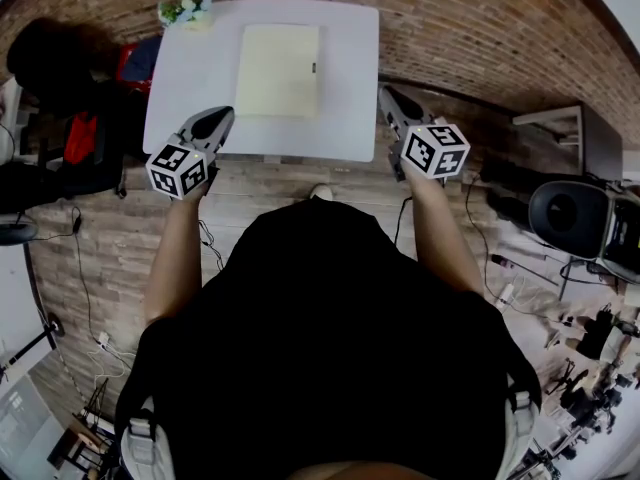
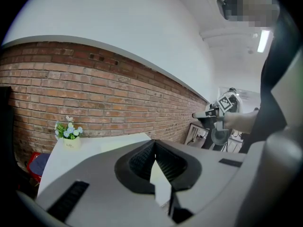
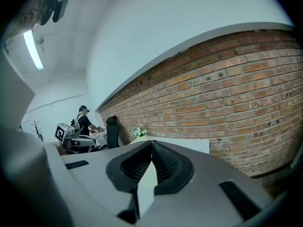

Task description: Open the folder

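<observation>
A pale yellow folder (image 1: 279, 70) lies shut and flat in the middle of the white table (image 1: 345, 118), with a small dark clasp on its right edge. My left gripper (image 1: 222, 116) hovers at the table's near left corner, its jaws shut with nothing between them. At the table's near right corner my right gripper (image 1: 386, 94) is also shut and holds nothing. Both point toward the brick wall, short of the folder. In the left gripper view the fingertips (image 2: 155, 144) meet over the table (image 2: 90, 150); in the right gripper view the fingertips (image 3: 151, 143) meet likewise.
A small pot of flowers (image 1: 185, 10) stands on the table's far left corner. A black chair (image 1: 50, 58) and red things (image 1: 80, 133) are left of the table. A round black device (image 1: 565, 213) and cables lie on the floor at right. A person (image 3: 85, 122) stands far off.
</observation>
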